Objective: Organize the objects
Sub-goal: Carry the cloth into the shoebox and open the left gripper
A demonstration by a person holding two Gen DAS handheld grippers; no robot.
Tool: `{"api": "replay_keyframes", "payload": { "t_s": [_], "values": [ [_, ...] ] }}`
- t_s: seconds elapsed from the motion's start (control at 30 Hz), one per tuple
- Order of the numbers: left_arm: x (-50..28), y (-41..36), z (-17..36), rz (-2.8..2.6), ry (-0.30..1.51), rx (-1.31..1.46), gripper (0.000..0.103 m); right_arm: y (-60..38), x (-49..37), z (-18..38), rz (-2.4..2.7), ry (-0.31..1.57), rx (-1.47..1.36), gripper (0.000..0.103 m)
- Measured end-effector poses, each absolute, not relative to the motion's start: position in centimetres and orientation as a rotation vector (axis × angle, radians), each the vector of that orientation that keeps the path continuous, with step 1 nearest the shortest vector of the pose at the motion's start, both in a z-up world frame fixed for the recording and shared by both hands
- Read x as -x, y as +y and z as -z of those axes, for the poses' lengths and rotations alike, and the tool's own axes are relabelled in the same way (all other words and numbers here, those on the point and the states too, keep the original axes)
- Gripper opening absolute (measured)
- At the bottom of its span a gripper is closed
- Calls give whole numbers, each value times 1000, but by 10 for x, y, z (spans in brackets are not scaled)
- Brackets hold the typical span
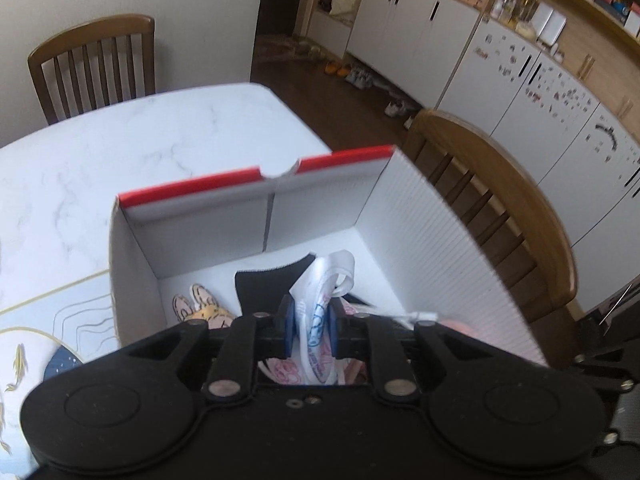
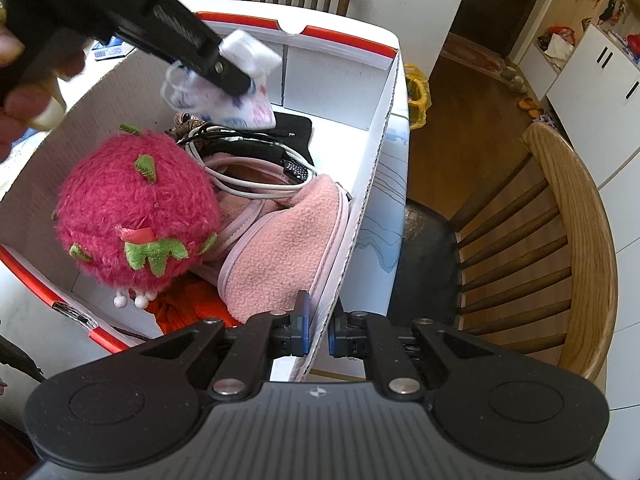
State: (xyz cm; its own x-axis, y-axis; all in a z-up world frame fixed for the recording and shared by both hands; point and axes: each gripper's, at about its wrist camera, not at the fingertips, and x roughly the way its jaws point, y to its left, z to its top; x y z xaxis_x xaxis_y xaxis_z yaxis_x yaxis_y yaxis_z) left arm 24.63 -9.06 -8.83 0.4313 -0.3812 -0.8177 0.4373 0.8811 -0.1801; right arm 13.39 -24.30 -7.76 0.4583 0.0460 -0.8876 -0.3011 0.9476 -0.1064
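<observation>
Left gripper point(image 1: 312, 330) pinching printed white pouch point(image 1: 316, 308), hanging over box point(image 1: 440, 232) at frame centre. Pouch looking light, floppy, crinkly; you're gripping mid-body, fine. Right gripper point(image 2: 318, 330) clamping box's near wall, lower centre, steadying it.

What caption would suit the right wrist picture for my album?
Right hand-held gripper pinches the box wall while the left hand-held gripper holds a white pouch over the plush strawberry.

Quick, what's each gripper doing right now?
Left gripper: closed on the white printed pouch, over the box.
Right gripper: closed on the box's side wall.
</observation>
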Motion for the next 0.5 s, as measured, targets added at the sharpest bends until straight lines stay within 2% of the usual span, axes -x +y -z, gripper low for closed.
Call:
{"api": "replay_keyframes", "payload": {
  "t_s": [0.1,0.27,0.37,0.5],
  "values": [
    [-248,-93,97,500,1026,-85,19,-243,-134,78,-217,1076,262,9],
    [-249,-92,102,479,1025,-124,32,-244,-136,79,-216,1079,255,9],
    [-248,-94,101,460,1019,-150,51,-244,-137,79,-214,1079,252,9],
    [-244,-92,98,471,1004,-153,56,-244,-137,80,-212,1077,247,9]
  ]
}}
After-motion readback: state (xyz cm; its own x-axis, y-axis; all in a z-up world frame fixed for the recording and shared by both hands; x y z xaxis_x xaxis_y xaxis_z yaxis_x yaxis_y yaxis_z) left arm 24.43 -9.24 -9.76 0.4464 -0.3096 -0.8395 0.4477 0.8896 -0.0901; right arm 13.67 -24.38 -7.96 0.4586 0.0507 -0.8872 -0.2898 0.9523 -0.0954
